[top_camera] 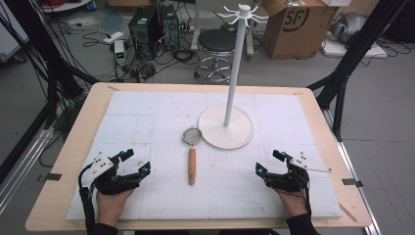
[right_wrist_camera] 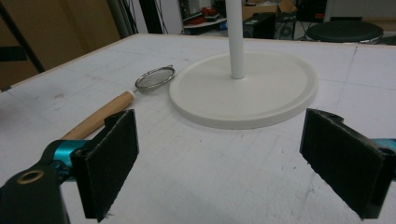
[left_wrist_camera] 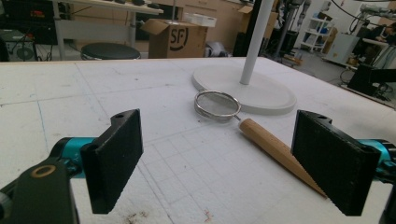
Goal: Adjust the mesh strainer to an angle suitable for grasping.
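We are holding the left gripper (top_camera: 136,162) and right gripper (top_camera: 268,162) with jaws spread wide, gripping nothing, the strainer (top_camera: 192,147) lying untouched between them.

We are in a lab or workshop room. Beyond the far edge of our wooden table (top_camera: 73,147) with its white gridded mat (top_camera: 147,122), computer towers (top_camera: 151,24) sit on the grey floor among loose cables (top_camera: 98,36), beside a black stool (top_camera: 215,44) and a cardboard box (top_camera: 293,27). Black frame struts (top_camera: 352,54) stand at both sides.
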The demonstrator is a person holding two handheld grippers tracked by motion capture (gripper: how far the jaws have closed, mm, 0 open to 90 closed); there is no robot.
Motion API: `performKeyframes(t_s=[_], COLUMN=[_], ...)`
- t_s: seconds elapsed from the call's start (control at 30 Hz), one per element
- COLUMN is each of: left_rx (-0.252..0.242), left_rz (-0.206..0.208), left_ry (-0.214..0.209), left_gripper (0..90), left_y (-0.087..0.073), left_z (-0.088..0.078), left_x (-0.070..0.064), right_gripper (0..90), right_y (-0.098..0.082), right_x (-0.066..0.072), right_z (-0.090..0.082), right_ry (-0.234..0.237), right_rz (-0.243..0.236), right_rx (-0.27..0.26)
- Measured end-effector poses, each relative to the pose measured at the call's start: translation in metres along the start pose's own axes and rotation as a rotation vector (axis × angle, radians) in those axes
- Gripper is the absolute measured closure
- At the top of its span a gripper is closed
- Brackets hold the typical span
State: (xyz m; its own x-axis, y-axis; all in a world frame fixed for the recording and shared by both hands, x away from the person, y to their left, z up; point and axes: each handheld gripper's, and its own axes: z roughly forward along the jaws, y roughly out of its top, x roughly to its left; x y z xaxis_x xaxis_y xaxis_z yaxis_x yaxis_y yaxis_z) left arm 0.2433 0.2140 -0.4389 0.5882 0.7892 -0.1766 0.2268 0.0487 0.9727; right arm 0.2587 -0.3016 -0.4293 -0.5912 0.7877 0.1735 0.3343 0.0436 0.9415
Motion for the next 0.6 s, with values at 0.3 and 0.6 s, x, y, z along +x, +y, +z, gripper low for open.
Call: performKeyframes(t_s=[0.3,0.6], left_rx=[-0.006,-0.021], left_rz=[0.008,0.016], left_ry=[-0.009,0.002], left_gripper=[17.9,19.1], left_y=[0.0,0.001], left_z=[0.001,-0.001], left_x=[-0.003,-0.002], right_gripper=[17.0,60.6], right_y=[0.004,0.015], right_x=[0.006,0.009], right_z=[0.01,0.028], right_ry=[0.017,0.078], right_rz=[0.037,0.093], right_rx=[0.022,0.086])
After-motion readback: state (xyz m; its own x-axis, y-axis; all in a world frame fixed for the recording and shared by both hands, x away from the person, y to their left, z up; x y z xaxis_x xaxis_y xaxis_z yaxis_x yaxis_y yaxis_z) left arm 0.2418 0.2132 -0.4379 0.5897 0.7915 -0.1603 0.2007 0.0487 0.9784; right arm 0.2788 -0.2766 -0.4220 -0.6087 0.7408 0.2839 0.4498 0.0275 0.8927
